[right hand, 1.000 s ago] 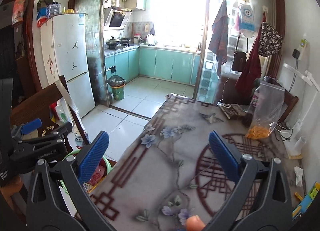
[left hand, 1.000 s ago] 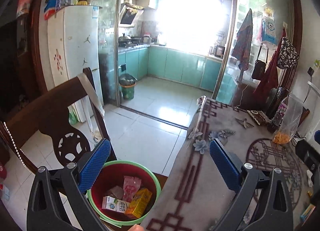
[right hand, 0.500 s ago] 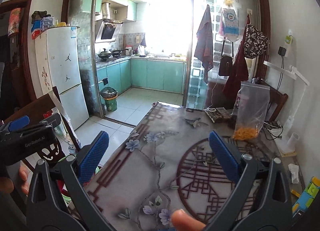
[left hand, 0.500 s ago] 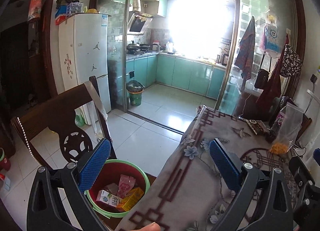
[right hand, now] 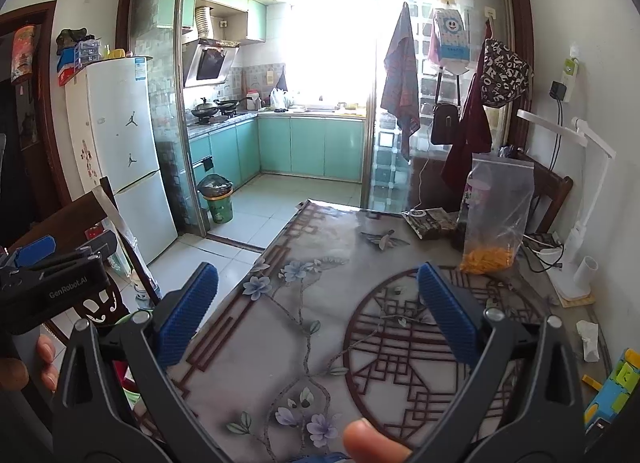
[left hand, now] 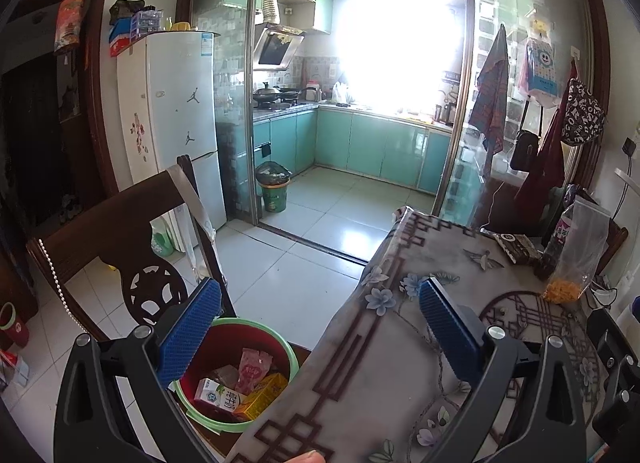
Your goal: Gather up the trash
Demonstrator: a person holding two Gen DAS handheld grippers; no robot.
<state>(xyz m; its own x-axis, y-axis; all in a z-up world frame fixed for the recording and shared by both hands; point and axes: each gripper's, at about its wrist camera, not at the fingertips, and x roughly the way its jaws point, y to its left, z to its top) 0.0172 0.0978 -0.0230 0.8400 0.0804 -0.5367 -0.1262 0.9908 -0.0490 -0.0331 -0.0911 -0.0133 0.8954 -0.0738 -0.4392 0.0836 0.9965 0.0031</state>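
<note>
A red bin with a green rim stands on a chair beside the table's left edge. It holds a white milk carton, a yellow juice box and a pink wrapper. My left gripper is open and empty, above the bin and the table edge. My right gripper is open and empty over the table. The left gripper also shows at the left of the right wrist view. A crumpled white tissue lies near the table's right edge.
A dark wooden chair stands left of the table. At the table's far right are a clear bag of orange snacks, a dark packet, a white lamp and cables. A green-blue toy lies at the near right. Tiled floor leads to the kitchen.
Both grippers have risen and drawn back a little from the bin and table. Both stay open and empty.
</note>
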